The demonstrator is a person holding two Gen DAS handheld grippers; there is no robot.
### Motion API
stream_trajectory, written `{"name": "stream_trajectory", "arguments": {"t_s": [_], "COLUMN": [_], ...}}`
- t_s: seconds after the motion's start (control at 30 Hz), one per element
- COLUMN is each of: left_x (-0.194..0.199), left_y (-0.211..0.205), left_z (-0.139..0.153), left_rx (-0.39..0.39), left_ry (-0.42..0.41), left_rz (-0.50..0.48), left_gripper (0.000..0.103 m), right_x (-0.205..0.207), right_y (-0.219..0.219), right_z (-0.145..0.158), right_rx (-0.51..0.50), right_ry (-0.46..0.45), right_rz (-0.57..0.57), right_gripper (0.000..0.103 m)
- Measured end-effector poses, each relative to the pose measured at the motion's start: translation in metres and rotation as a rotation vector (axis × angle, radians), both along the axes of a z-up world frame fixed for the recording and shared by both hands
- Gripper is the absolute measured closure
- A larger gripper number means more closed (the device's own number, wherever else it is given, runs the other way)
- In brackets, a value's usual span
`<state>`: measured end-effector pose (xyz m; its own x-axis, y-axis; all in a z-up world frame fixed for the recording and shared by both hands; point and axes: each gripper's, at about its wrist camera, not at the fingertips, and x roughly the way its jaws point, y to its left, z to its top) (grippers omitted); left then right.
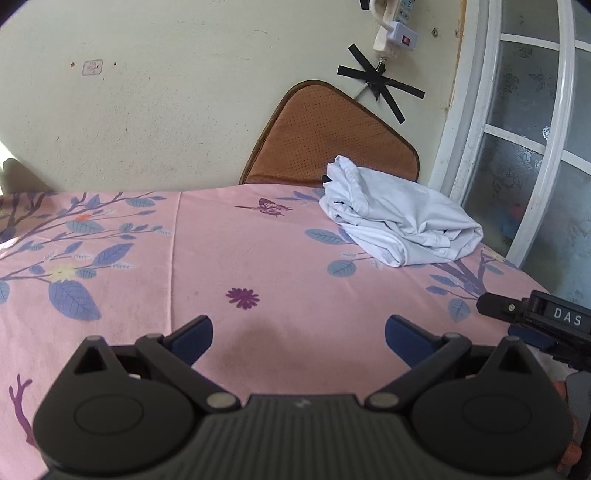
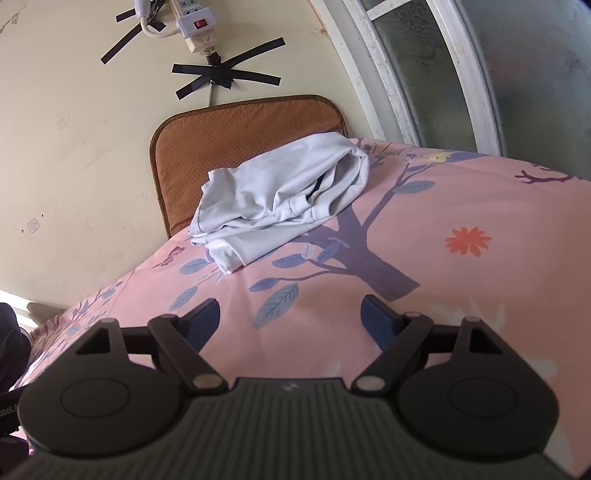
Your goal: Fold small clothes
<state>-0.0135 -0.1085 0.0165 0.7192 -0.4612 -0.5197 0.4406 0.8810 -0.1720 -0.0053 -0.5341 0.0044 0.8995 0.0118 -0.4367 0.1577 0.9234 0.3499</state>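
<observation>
A white garment lies bunched and loosely folded at the far right of the table, on a pink floral cloth. It also shows in the right wrist view, near the far edge. My left gripper is open and empty, low over the cloth and well short of the garment. My right gripper is open and empty, also short of the garment. Part of the right gripper shows at the right edge of the left wrist view.
A brown padded chair back stands behind the table's far edge, against a cream wall. A power strip and black tape hang on the wall. A white-framed glass door is at the right.
</observation>
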Motion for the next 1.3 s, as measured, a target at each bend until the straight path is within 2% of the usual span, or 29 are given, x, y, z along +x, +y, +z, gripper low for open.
{"name": "stream_trajectory", "arguments": {"t_s": [0.2,0.37,0.47,0.6,0.73,0.83,1.03,1.2,1.3], "left_x": [-0.012,-0.021,-0.015,-0.005,0.001,0.001,-0.007,-0.012,-0.015], "left_y": [-0.005,-0.011,-0.007,0.003,0.004,-0.002,-0.009,-0.016,-0.018], "left_z": [0.003,0.005,0.005,0.002,0.000,0.000,0.000,0.001,0.001], "left_rx": [0.039,0.084,0.065,0.027,0.034,0.068,0.119,0.179,0.198], "left_ry": [-0.077,-0.141,-0.102,-0.040,-0.010,-0.012,-0.060,-0.098,-0.113], "left_rz": [0.008,0.034,0.045,0.124,0.190,0.161,0.169,0.185,0.160], "left_gripper": [0.000,0.000,0.000,0.000,0.000,0.000,0.000,0.000,0.000], "right_x": [-0.004,-0.005,-0.007,-0.008,-0.009,-0.011,-0.015,-0.029,-0.032], "right_y": [-0.005,-0.004,-0.003,-0.009,-0.016,-0.018,-0.023,-0.025,-0.024], "right_z": [0.000,0.000,0.001,-0.001,-0.002,-0.002,-0.002,0.001,0.002], "right_rx": [0.044,0.073,0.081,0.103,0.135,0.149,0.172,0.153,0.137], "right_ry": [-0.023,-0.044,-0.051,-0.047,-0.047,-0.052,-0.081,-0.147,-0.150], "right_rz": [-0.002,0.053,0.067,0.073,0.100,0.107,0.055,-0.025,-0.071], "right_gripper": [0.016,0.015,0.015,0.015,0.015,0.015,0.015,0.015,0.015]}}
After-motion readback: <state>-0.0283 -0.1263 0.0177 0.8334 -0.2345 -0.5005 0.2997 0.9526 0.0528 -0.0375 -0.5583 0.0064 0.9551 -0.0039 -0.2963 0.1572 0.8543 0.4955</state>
